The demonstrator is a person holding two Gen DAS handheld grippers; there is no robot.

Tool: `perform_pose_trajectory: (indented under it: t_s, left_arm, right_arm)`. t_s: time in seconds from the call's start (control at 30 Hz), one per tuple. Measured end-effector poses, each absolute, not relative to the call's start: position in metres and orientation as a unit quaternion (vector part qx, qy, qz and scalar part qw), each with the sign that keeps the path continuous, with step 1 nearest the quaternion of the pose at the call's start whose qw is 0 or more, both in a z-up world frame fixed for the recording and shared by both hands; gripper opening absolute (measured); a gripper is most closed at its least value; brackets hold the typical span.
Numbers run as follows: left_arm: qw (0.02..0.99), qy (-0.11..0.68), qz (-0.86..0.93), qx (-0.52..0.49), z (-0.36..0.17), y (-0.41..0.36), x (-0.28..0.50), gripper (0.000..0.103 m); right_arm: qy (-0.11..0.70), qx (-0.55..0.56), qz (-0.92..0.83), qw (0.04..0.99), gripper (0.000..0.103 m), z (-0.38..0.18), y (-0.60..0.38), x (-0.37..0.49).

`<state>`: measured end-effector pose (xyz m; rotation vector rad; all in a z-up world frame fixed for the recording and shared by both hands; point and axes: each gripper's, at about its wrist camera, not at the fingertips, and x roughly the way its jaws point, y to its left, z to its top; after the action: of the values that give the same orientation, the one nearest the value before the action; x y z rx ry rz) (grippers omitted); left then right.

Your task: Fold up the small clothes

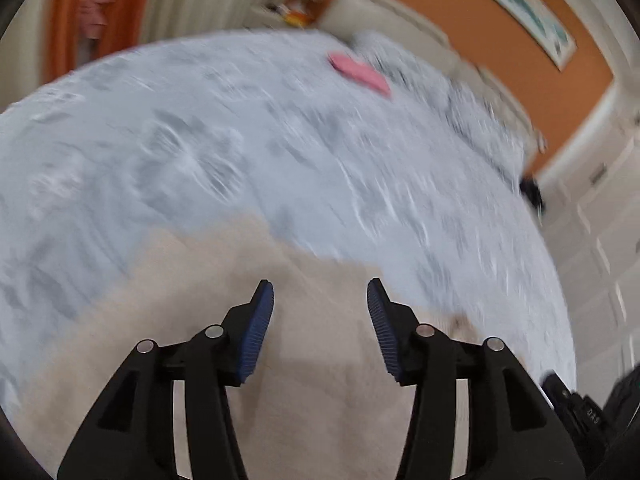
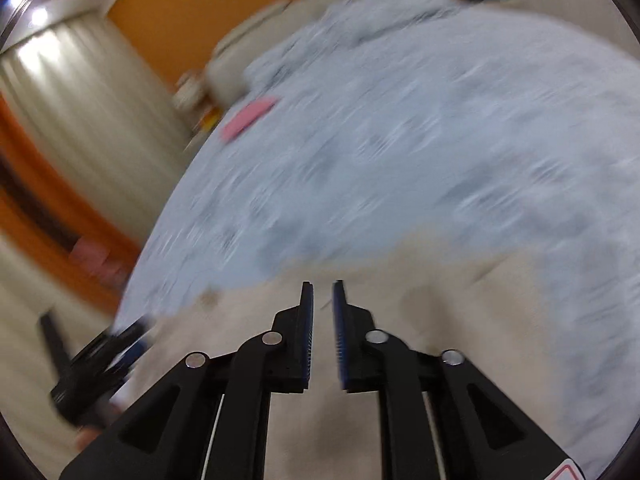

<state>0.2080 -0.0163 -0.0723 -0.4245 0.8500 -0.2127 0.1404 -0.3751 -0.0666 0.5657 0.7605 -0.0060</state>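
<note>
A pale beige garment (image 1: 320,360) lies spread flat on the near part of a bed covered in a light blue-grey patterned bedspread (image 1: 240,140), its far edge running in a soft, uneven line across the fabric; motion blur hides its seams and exact shape. Farther up the bed, well apart from it and near the pillows, a small pink piece of clothing (image 1: 360,74) lies flat, apparently folded into a compact oblong.

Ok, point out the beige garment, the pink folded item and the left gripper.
beige garment (image 1: 328,360), left wrist view, flat middle between the fingers.
pink folded item (image 1: 360,73), left wrist view, centre of its top face.
left gripper (image 1: 320,292), left wrist view, midway between fingertips.
</note>
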Motion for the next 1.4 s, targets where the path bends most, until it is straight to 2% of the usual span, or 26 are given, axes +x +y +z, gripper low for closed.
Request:
perform_pose_trajectory:
  t_s: [0.13,0.2,0.4,0.67,0.8,0.87,0.9,0.93,0.97,1.0,1.07,1.13,1.17,1.2,1.23,1.27,1.3,1.33,1.37,1.4]
  left_arm:
    - [0.870,0.460,-0.090,-0.154,-0.097,-0.049,0.214,0.047]
    - [0.879,0.454,-0.080,-0.123,-0.100,-0.056,0.218,0.049]
    - [0.888,0.449,-0.072,-0.068,-0.105,-0.076,0.219,0.063]
    - [0.890,0.448,-0.072,-0.037,-0.106,-0.085,0.220,0.070]
    - [0.891,0.447,-0.074,-0.035,-0.102,-0.085,0.218,0.071]
    - [0.892,0.442,-0.077,-0.053,-0.094,-0.079,0.218,0.071]
    - [0.895,0.433,-0.079,-0.072,-0.087,-0.073,0.217,0.071]
    - [0.901,0.414,-0.078,-0.102,-0.076,-0.059,0.217,0.073]
    - [0.907,0.397,-0.070,-0.120,-0.068,-0.047,0.217,0.083]
    - [0.912,0.382,-0.056,-0.137,-0.062,-0.033,0.218,0.090]
    - [0.913,0.370,-0.010,-0.172,-0.060,0.003,0.224,0.090]
    - [0.895,0.394,0.019,-0.206,-0.072,0.029,0.233,0.089]
    - [0.881,0.409,0.027,-0.236,-0.081,0.042,0.238,0.085]
    - [0.868,0.421,0.030,-0.262,-0.089,0.052,0.241,0.076]
    - [0.857,0.432,0.028,-0.280,-0.096,0.057,0.244,0.070]
    - [0.855,0.436,0.024,-0.280,-0.099,0.056,0.245,0.060]
    - [0.859,0.437,0.013,-0.267,-0.099,0.052,0.247,0.043]
    - [0.863,0.437,0.001,-0.254,-0.097,0.046,0.248,0.032]
    - [0.867,0.435,-0.013,-0.242,-0.094,0.040,0.248,0.016]
    - [0.871,0.427,-0.023,-0.241,-0.092,0.037,0.247,0.010]
  right_arm:
    - [0.441,0.212,0.035,0.872,0.008,-0.094,-0.326,0.165]
    - [0.467,0.196,0.035,0.862,0.008,-0.110,-0.311,0.175]
    - [0.459,0.228,0.043,0.857,0.000,-0.122,-0.321,0.178]
    - [0.456,0.203,0.036,0.866,0.000,-0.123,-0.321,0.198]
    - [0.451,0.234,0.034,0.861,0.001,-0.118,-0.329,0.199]
    - [0.434,0.238,0.013,0.869,0.016,-0.104,-0.338,0.193]
    - [0.416,0.230,-0.009,0.880,0.021,-0.093,-0.347,0.187]
    - [0.402,0.226,-0.022,0.887,0.036,-0.086,-0.353,0.183]
    - [0.386,0.221,-0.040,0.895,0.053,-0.077,-0.363,0.177]
    - [0.374,0.216,-0.061,0.900,0.060,-0.071,-0.373,0.171]
    - [0.365,0.209,-0.105,0.901,0.070,-0.064,-0.394,0.160]
    - [0.391,0.219,-0.121,0.886,0.071,-0.074,-0.412,0.157]
    - [0.405,0.227,-0.125,0.877,0.071,-0.081,-0.418,0.158]
    - [0.424,0.240,-0.125,0.864,0.071,-0.091,-0.423,0.161]
    - [0.433,0.247,-0.119,0.859,0.071,-0.096,-0.425,0.163]
    - [0.439,0.247,-0.107,0.857,0.063,-0.100,-0.423,0.166]
    - [0.439,0.232,-0.102,0.862,0.050,-0.100,-0.418,0.169]
    - [0.441,0.217,-0.099,0.865,0.015,-0.100,-0.414,0.170]
    - [0.440,0.212,-0.094,0.867,0.013,-0.099,-0.411,0.171]
    - [0.425,0.221,-0.086,0.873,0.012,-0.094,-0.409,0.170]
